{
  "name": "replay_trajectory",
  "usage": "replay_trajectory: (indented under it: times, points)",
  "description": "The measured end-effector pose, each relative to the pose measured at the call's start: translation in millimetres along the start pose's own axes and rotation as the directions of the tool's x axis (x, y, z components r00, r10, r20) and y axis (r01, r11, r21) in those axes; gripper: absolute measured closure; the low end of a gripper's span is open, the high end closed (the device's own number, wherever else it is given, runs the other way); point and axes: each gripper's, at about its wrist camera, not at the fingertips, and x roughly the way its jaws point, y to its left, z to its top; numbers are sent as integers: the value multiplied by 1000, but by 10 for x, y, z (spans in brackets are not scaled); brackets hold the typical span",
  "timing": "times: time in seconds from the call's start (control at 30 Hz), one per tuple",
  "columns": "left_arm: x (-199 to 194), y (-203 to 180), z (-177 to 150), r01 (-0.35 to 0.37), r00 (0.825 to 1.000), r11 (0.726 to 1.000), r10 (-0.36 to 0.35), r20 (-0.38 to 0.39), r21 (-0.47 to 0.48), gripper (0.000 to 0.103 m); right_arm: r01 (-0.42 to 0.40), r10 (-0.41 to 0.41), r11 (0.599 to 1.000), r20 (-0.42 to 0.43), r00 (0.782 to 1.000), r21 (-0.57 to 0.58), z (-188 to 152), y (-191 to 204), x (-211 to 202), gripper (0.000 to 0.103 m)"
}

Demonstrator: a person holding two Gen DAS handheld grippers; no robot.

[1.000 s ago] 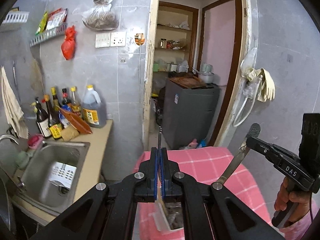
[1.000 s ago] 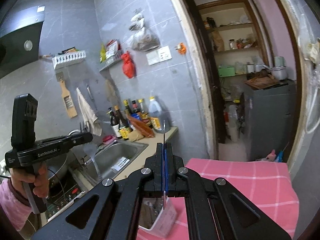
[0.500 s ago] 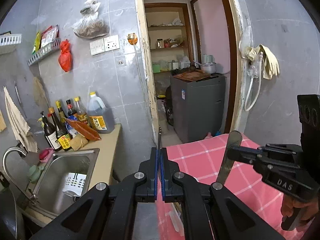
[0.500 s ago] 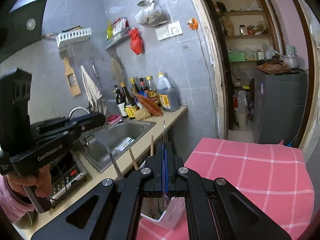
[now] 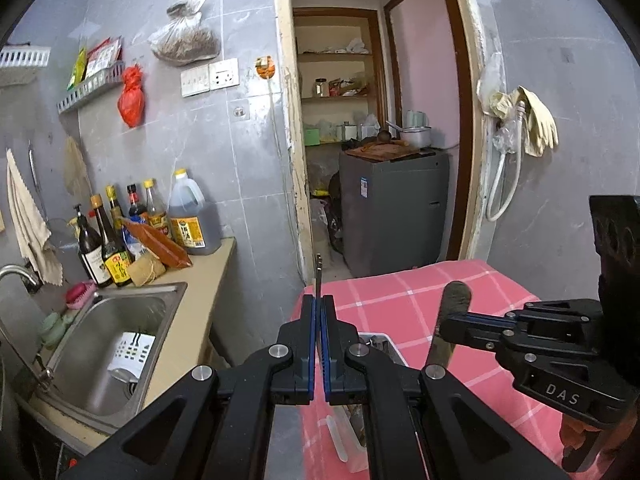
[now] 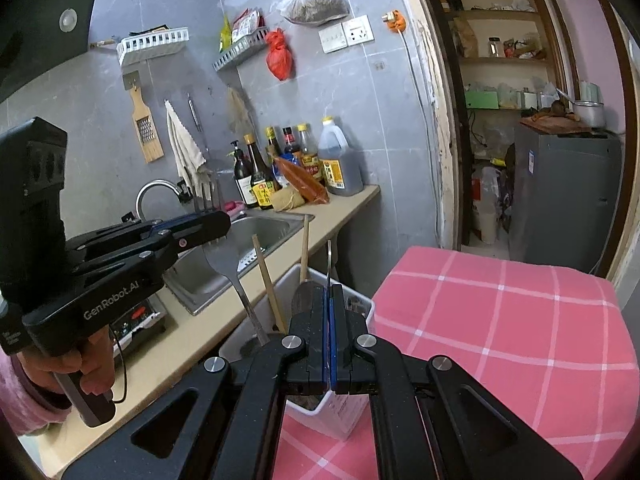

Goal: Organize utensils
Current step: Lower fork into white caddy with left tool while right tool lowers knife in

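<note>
My left gripper [image 5: 319, 312] is shut on a metal fork [image 6: 224, 256]; its tines stick up past the jaws and its handle slopes down into a white utensil holder [image 6: 340, 412] on the pink checked table [image 6: 500, 320]. My right gripper [image 6: 329, 300] is shut on a flat metal utensil [image 5: 448, 328], seen edge-on, also above the holder. It shows at the right of the left wrist view [image 5: 456, 322]. Wooden chopsticks [image 6: 268, 280] stand in the holder.
A steel sink [image 5: 104, 344] and a beige counter with sauce bottles [image 5: 120, 236] lie to the left. A doorway with a grey washing machine [image 5: 394, 208] is straight ahead. Rubber gloves [image 5: 528, 120] hang on the right wall.
Both grippers have come lower and closer together over the holder. The fork's handle now reaches down into it and the right gripper's utensil stands nearer the left gripper.
</note>
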Motion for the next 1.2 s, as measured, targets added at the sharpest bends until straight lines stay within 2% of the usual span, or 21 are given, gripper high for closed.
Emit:
replay_trajectory:
  times: [0.1,0.33,0.53,0.67,0.93,1.2]
  points:
    - [28,-39,-58,15,1000,1000,-14,-18,10,100,5,-5,1000,-14,1000,-18,-42,43,31,102]
    - [103,72,-150,79,993,992,-87,-76,-97,99,3,-3,1000,-28,1000,5,-110,27,43,101]
    - [124,71,-187,110,987,987,-122,-101,-115,98,8,-8,1000,-39,999,13,-164,49,54,101]
    - [118,110,-207,134,982,978,-153,-111,-160,96,10,-9,1000,-38,999,25,-179,38,32,101]
    - [96,184,-229,142,977,965,-172,-123,-220,95,35,-35,999,-16,999,40,-176,-22,-97,101]
    - [20,198,-240,144,978,959,-176,-113,-245,85,57,-58,997,7,998,53,-171,-32,-222,101]
